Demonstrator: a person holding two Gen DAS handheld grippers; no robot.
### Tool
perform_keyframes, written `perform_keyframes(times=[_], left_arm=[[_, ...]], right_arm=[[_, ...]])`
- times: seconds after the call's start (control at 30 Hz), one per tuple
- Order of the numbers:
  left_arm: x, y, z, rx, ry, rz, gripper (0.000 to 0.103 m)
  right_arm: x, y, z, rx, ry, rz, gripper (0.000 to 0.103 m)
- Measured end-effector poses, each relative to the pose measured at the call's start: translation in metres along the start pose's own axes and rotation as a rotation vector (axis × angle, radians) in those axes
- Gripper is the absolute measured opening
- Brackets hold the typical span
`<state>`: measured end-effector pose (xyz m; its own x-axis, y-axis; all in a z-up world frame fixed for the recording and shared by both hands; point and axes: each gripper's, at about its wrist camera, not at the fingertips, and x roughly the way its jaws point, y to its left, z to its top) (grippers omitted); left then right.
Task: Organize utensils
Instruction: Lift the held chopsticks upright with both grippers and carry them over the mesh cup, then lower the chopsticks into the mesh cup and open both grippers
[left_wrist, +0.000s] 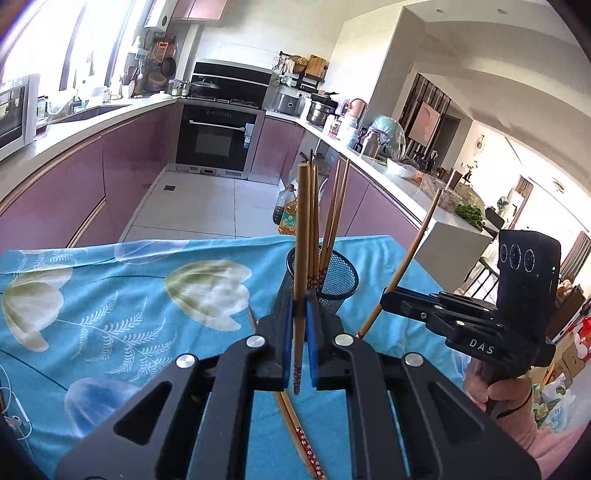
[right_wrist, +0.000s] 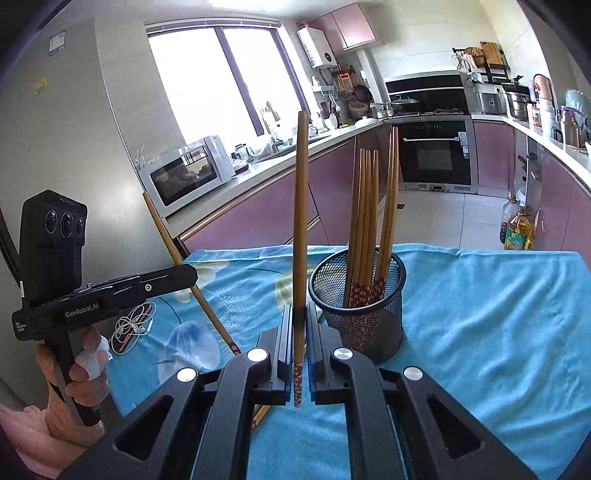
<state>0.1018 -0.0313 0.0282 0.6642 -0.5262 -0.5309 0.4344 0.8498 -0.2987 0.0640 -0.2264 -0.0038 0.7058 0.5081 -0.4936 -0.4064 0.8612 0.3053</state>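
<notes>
Left wrist view: left gripper (left_wrist: 301, 314) and right gripper (left_wrist: 386, 295), each clamped on a chopstick (left_wrist: 301, 258), beside the holder (left_wrist: 332, 284) at frame centre; next, tips lowered into its mouth.

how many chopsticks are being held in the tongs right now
2. One chopstick stands clamped in the left tongs; another chopstick stands clamped in the right tongs. More sit in the mesh cup.
</notes>
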Motion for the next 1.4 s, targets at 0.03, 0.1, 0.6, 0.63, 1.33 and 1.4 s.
perform_keyframes(times=[0.03, 0.1, 0.6, 0.63, 1.33, 1.4], left_arm=[[0.000, -0.002, 0.004, 0.000, -0.006, -0.002, 0.007], [-0.001, -0.005, 0.010, -0.001, -0.018, -0.013, 0.007], [-0.005, -0.024, 0.067, 0.006, -0.111, -0.056, 0.007], [-0.005, -0.025, 0.070, 0.008, -0.117, -0.055, 0.007], [0.064, -0.035, 0.078, 0.109, -0.018, 0.029, 0.007], [0.070, -0.035, 0.074, 0.133, 0.009, 0.042, 0.007]], right_arm=[[-0.002, 0.000, 0.002, -0.003, -0.007, -0.002, 0.006], [-0.005, 0.000, 0.009, -0.011, -0.022, -0.007, 0.006], [-0.025, -0.004, 0.058, -0.056, -0.133, -0.050, 0.006], [-0.025, -0.004, 0.061, -0.056, -0.138, -0.053, 0.006], [0.023, -0.029, 0.060, -0.049, -0.042, -0.135, 0.006], [0.027, -0.029, 0.057, -0.053, -0.021, -0.136, 0.006]])
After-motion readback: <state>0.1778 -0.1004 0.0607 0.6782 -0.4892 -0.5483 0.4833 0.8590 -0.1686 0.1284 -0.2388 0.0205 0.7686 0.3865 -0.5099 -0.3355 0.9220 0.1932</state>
